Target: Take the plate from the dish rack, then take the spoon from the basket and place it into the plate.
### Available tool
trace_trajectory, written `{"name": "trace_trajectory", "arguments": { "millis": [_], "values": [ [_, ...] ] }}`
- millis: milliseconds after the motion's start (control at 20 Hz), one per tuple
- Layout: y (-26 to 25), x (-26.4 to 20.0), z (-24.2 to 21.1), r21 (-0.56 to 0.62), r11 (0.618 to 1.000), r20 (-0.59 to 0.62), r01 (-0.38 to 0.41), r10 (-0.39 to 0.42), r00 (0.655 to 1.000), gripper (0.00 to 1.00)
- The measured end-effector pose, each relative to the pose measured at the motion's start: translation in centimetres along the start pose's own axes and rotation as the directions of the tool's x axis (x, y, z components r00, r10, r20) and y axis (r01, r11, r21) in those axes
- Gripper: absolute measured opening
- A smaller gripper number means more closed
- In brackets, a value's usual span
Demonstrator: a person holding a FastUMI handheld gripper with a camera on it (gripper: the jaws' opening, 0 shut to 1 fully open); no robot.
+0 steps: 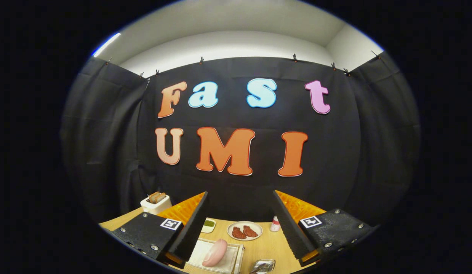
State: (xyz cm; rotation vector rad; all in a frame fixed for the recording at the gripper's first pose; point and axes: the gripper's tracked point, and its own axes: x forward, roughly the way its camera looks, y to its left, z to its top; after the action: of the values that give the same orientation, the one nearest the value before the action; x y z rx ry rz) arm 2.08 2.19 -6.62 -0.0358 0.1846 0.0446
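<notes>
My gripper (240,195) is held high above a wooden table (268,247), open wide with nothing between its black fingers (194,224). Below, seen between the fingers, a pink plate (215,252) leans in a white wire dish rack (230,262) close to me. Just right of the rack sits a small shiny metal basket (263,265) with what looks like the spoon in it; its details are too small to tell.
Farther back on the table a white plate (244,231) holds two brown pieces of food. A small green dish (208,225) is left of it, a small white bottle (274,224) right of it. A white toaster (156,203) stands at the far left corner.
</notes>
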Motion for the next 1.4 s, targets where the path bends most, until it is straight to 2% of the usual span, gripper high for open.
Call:
{"name": "trace_trajectory", "arguments": {
  "millis": [350,750,1100,1400],
  "values": [
    [1.3,2.0,-5.8,0.033,0.999,-0.184,-0.033,0.039,0.982,0.97],
    [3.0,3.3,-13.6,0.006,0.998,-0.428,-0.066,0.062,0.902,0.95],
    [4.3,3.9,-20.1,0.004,0.997,-0.615,-0.078,0.064,0.786,0.91],
    [4.6,3.4,-25.5,0.064,0.996,-0.762,-0.055,0.084,0.642,0.81]
  ]
}}
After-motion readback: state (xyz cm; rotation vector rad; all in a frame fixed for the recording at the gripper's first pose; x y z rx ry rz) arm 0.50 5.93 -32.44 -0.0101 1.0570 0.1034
